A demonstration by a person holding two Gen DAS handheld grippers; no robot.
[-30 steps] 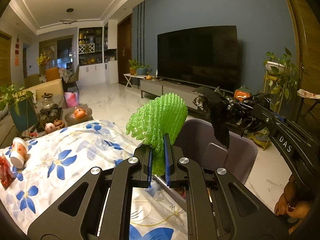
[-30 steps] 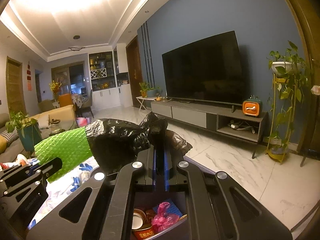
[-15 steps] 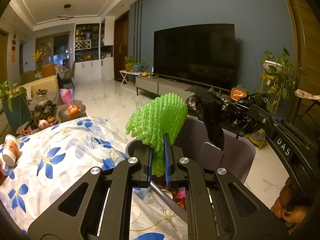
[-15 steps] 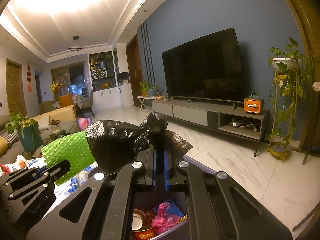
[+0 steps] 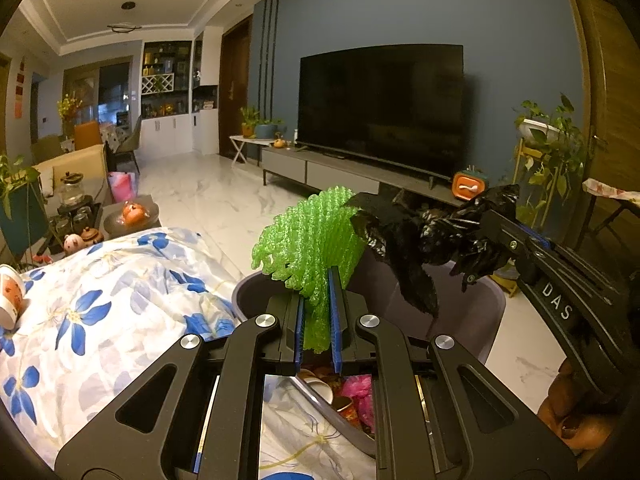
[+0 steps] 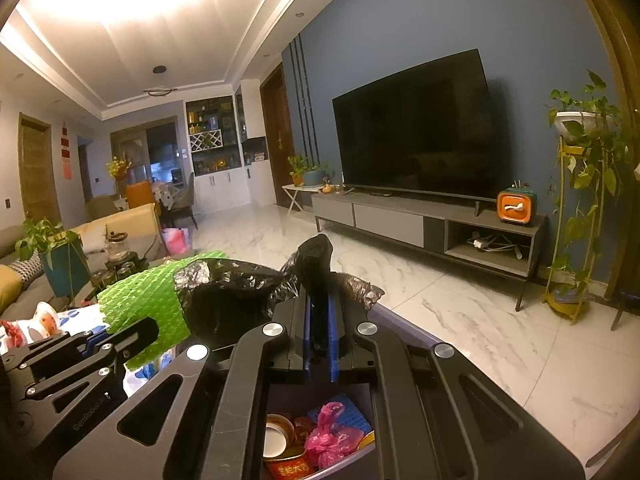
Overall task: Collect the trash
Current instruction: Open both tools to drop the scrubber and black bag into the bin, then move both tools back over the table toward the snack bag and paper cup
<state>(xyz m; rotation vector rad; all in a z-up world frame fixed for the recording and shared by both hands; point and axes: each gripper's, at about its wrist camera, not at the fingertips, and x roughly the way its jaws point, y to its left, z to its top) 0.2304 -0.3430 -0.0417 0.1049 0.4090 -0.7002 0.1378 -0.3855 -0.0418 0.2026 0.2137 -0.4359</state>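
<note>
My left gripper (image 5: 318,280) is shut on a green foam net sleeve (image 5: 310,240), held above the near rim of a grey-purple trash bin (image 5: 476,320). In the right wrist view the same green sleeve (image 6: 144,312) shows at the left beside the left gripper (image 6: 132,332). My right gripper (image 6: 320,304) is shut on a crumpled black plastic bag (image 6: 228,296), over the bin. From the left wrist view the black bag (image 5: 416,248) hangs from the right gripper (image 5: 486,220) above the bin's far side. Inside the bin lie a pink bag (image 6: 328,436), a cup and wrappers.
A blue-flowered cloth (image 5: 100,312) covers the table left of the bin, with a paper cup (image 5: 12,296) at its far left edge. Behind are a side table with teaware (image 5: 80,216), a TV stand (image 5: 360,176) and a plant stand (image 5: 548,168). A hand (image 5: 576,424) grips the right gripper's handle.
The left wrist view has shifted slightly rightward, so the bin sits more under the green sleeve. Both grips are unchanged.
</note>
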